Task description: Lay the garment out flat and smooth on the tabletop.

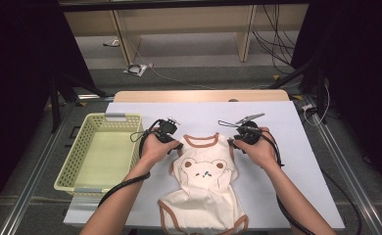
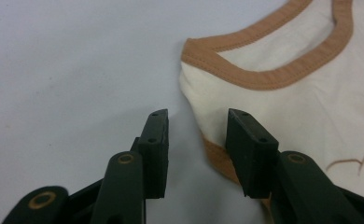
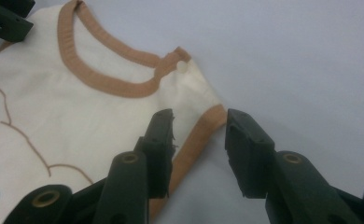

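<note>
A cream baby bodysuit (image 1: pixel 203 181) with brown trim and a bear print lies flat on the white sheet (image 1: pixel 277 122), neck pointing away from me. My left gripper (image 1: pixel 179 145) is at its left shoulder. In the left gripper view its jaws (image 2: pixel 196 116) stand apart, one over bare sheet and one over the edge of the cloth (image 2: pixel 287 102). My right gripper (image 1: pixel 230 142) is at the other shoulder. There its jaws (image 3: pixel 199 116) are open astride the brown sleeve hem (image 3: pixel 194 140), and the pads do not press on it. The snap-buttoned neckline (image 3: pixel 124 84) lies just beyond.
A pale yellow plastic basket (image 1: pixel 69 161) stands on the table left of the bodysuit, close to my left forearm. Bare white sheet stretches behind and right of the garment. Black cables trail from both grippers along my arms. Table legs and cords lie on the floor beyond.
</note>
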A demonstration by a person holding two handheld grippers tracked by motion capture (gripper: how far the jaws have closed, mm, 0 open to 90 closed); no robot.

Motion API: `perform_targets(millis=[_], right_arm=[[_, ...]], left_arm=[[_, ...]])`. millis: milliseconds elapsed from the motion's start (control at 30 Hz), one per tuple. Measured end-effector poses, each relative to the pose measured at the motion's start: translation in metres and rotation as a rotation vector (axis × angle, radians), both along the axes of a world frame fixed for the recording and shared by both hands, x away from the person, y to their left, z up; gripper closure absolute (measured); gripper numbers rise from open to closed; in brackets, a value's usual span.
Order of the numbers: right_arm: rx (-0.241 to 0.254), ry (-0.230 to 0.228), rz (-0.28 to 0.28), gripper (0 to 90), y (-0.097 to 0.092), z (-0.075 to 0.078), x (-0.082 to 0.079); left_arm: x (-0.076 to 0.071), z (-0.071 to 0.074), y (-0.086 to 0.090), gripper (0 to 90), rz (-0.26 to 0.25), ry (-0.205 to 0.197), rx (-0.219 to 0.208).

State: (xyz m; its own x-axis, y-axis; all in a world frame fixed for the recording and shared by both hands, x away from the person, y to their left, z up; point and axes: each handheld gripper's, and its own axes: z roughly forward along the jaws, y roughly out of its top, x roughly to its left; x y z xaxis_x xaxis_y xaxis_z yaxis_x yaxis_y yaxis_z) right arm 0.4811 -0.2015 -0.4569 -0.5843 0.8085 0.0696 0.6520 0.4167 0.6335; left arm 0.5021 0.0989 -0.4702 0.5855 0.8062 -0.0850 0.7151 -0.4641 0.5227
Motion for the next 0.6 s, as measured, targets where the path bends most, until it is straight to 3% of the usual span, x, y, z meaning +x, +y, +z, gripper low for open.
perform_targets(millis=[100,267,367,400,467,600], right_arm=[[-0.004,0.009,-0.016,63.7,0.003,-0.004,0.007],[-0.026,0.03,-0.031,71.4,0.004,-0.017,0.014],[0.025,0.046,-0.043,87.4,0.003,-0.021,0.015],[0.025,0.046,-0.043,87.4,0.003,-0.021,0.015],[0.008,0.041,-0.031,88.6,0.004,-0.019,0.014],[0.015,-0.015,-0.04,88.9,0.002,-0.007,0.015]], left_arm=[[0.002,-0.003,-0.002,60.6,-0.001,-0.01,-0.003],[0.0,-0.003,-0.009,67.7,-0.046,-0.035,0.018],[-0.002,-0.001,-0.011,85.5,-0.079,-0.034,0.018],[-0.002,-0.001,-0.011,86.7,-0.079,-0.034,0.018],[0.0,0.001,-0.009,87.2,-0.079,-0.036,0.023],[0.009,0.014,0.0,87.5,-0.043,-0.078,0.012]])
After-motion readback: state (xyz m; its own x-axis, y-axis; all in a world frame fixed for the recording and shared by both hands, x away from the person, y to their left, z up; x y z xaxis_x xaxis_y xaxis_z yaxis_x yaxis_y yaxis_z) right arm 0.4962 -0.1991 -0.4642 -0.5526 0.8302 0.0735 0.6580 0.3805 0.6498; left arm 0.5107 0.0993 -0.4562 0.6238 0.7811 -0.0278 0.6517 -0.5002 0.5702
